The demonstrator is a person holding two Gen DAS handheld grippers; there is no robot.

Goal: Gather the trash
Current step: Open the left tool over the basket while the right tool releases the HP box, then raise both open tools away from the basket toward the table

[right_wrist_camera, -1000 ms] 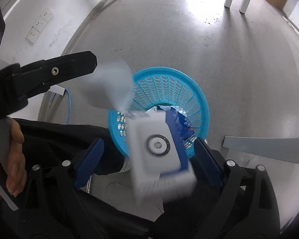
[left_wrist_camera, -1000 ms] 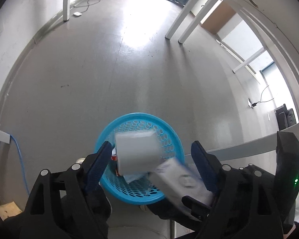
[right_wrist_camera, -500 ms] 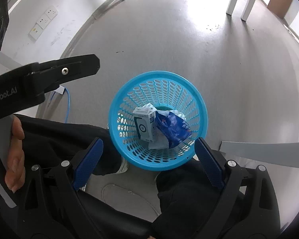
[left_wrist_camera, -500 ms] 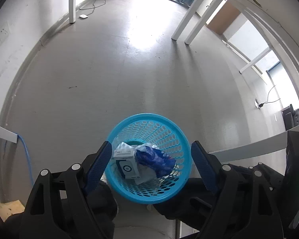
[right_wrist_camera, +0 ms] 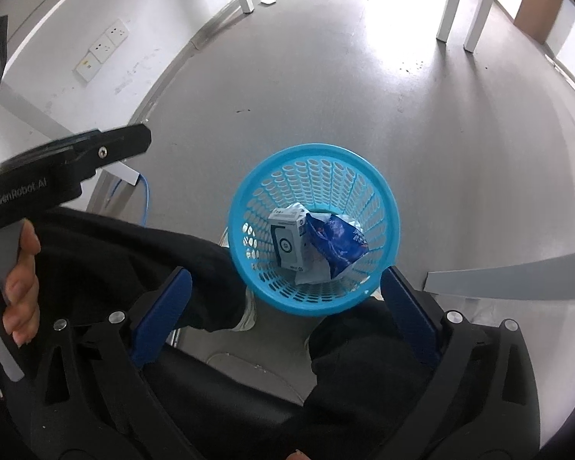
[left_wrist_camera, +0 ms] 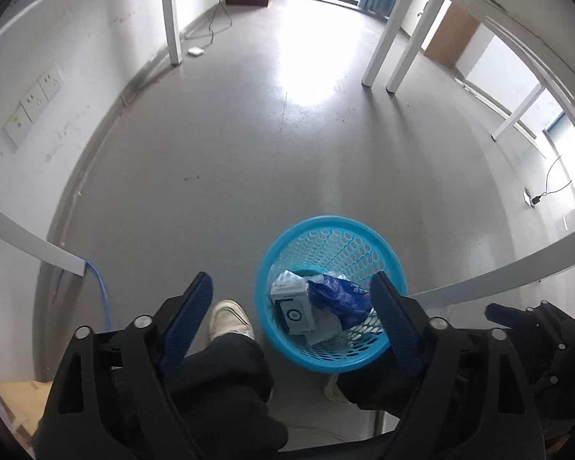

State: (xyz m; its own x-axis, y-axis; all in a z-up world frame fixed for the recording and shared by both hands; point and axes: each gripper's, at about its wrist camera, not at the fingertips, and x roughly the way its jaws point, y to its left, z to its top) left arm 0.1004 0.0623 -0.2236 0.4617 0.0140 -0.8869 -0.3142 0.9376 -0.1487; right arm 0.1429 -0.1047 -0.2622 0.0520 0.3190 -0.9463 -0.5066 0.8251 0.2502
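A round blue mesh basket (left_wrist_camera: 327, 223) (right_wrist_camera: 311, 150) stands on the grey floor below both grippers. Inside it lie a white box with a round mark (left_wrist_camera: 296, 308) (right_wrist_camera: 286, 242), a crumpled blue wrapper (left_wrist_camera: 339, 294) (right_wrist_camera: 339, 243) and some pale paper. My left gripper (left_wrist_camera: 290, 276) hangs high above the basket's left side, its jaws opening, with nothing between the blue pads. My right gripper (right_wrist_camera: 286, 271) hovers over the basket's near rim, its jaws also opening and empty. In the right wrist view, one black left finger (right_wrist_camera: 107, 149) reaches in from the left, with a hand (right_wrist_camera: 19, 299) on the handle.
A person's black trouser legs (left_wrist_camera: 226, 368) and a white shoe (left_wrist_camera: 230, 320) are right beside the basket. White table legs (left_wrist_camera: 379, 53) stand further off. A wall with sockets (right_wrist_camera: 101, 48) and a blue cable (left_wrist_camera: 99, 291) lies to the left. A white bar (left_wrist_camera: 479, 280) juts in on the right.
A second ago two white boxes were dropping from the open jaws; now they lie in the basket. Both grippers have risen and the basket looks smaller.
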